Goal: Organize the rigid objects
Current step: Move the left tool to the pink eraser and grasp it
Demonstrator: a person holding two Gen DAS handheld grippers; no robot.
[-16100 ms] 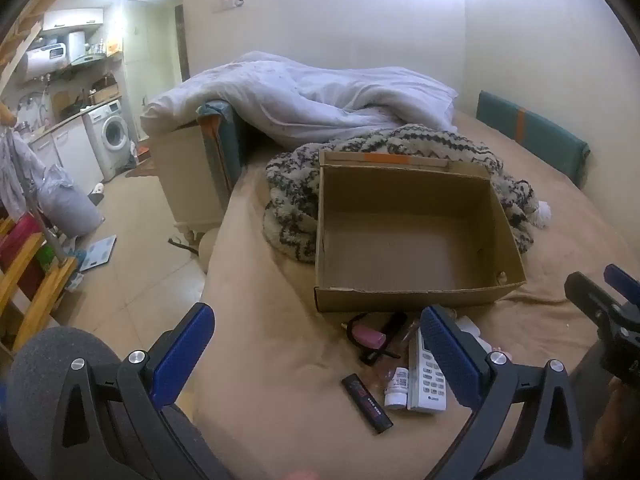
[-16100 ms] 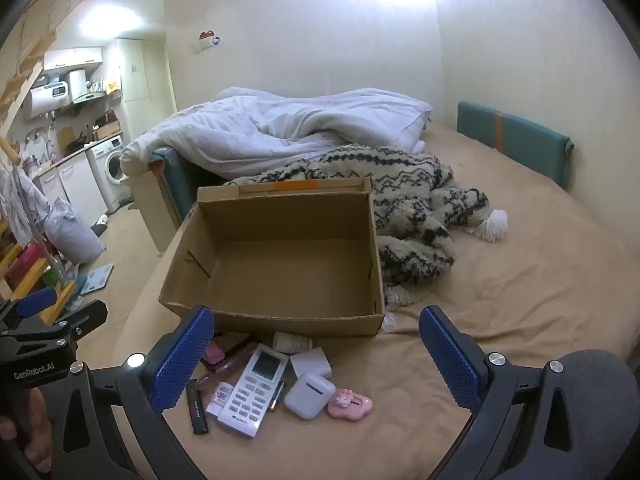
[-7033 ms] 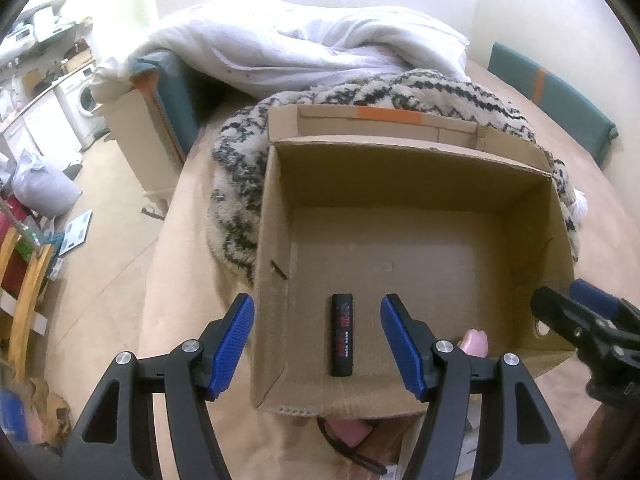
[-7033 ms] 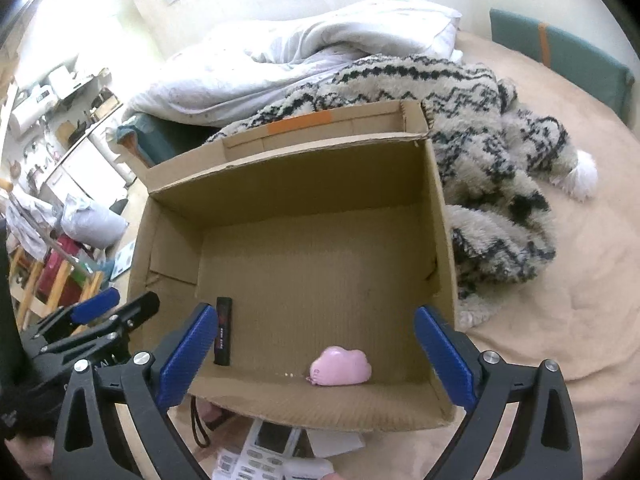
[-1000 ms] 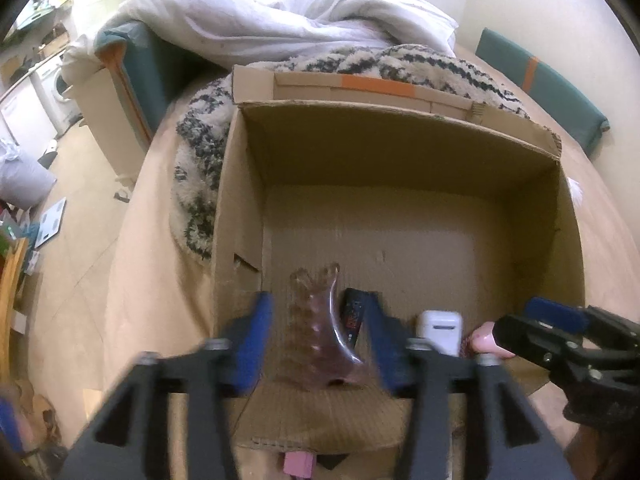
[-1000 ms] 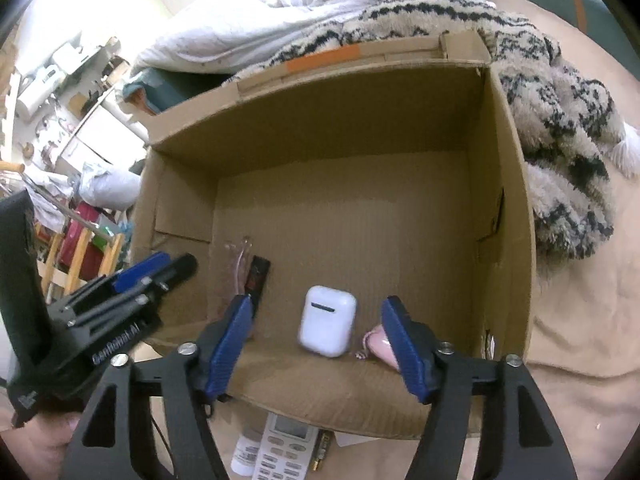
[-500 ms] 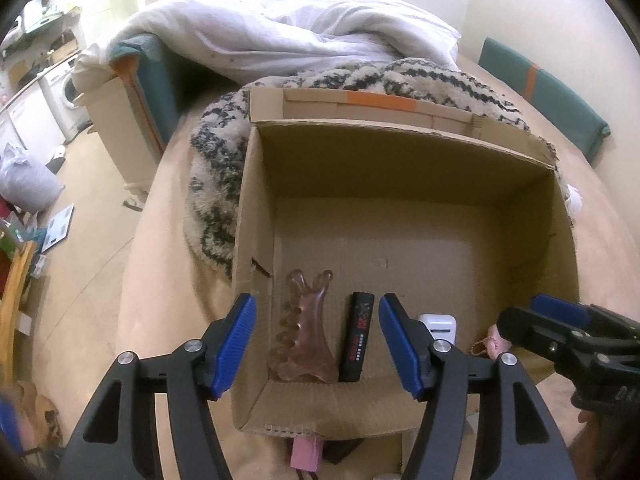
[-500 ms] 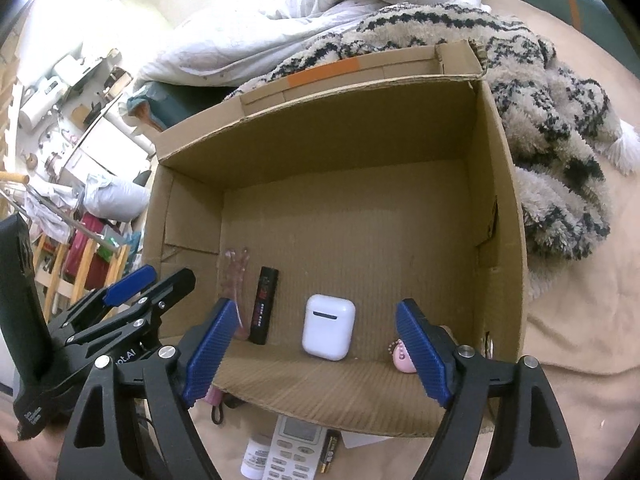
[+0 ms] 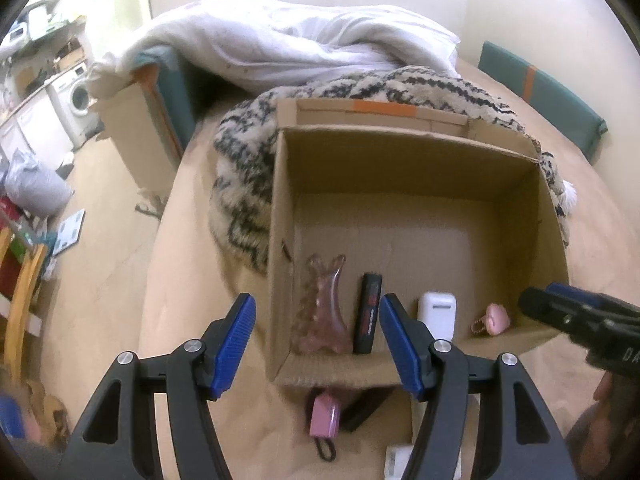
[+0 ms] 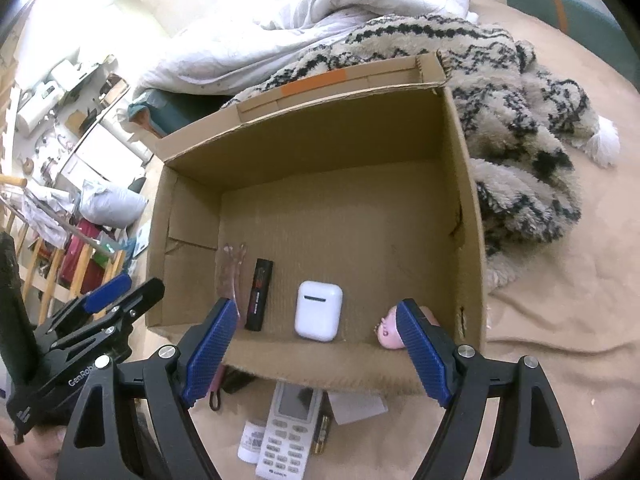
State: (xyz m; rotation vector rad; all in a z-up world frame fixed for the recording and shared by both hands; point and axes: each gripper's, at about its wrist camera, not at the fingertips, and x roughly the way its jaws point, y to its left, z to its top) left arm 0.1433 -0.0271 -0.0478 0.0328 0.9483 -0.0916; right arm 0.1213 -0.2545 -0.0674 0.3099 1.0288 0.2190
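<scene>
Here, both grippers hover at the near wall of the cardboard box [image 10: 320, 152], which sits on the bed [image 10: 560, 360]. The left gripper [image 9: 316, 344] and the right gripper [image 10: 316, 354] each have their fingers spread wide and hold nothing.

Four items lie in a row along the near edge of the box floor: a translucent pink comb-like piece [image 9: 322, 312] with knobbed teeth, a slim black bar [image 10: 259, 294], a glossy white earbud case [image 10: 319, 310] with rounded corners, and a small pink charm [image 9: 497, 320].

Outside, just in front of the box, lie a white remote control [image 10: 290, 430] with rows of buttons, a small white bottle [image 10: 252, 440], a flat pink item with a black loop [image 9: 325, 416], and a pale card [image 10: 356, 402].

The remote is probably light and stiff; its flat long sides offer the surest hold, taken across the narrow width near mid-length. The bottle, being round and smooth, may roll or slip, so a grip across its body seems safest. The corrugated box walls look matte and somewhat creased; behind it lie a shaggy patterned blanket [image 10: 520, 120] and a white duvet [image 10: 320, 12].
</scene>
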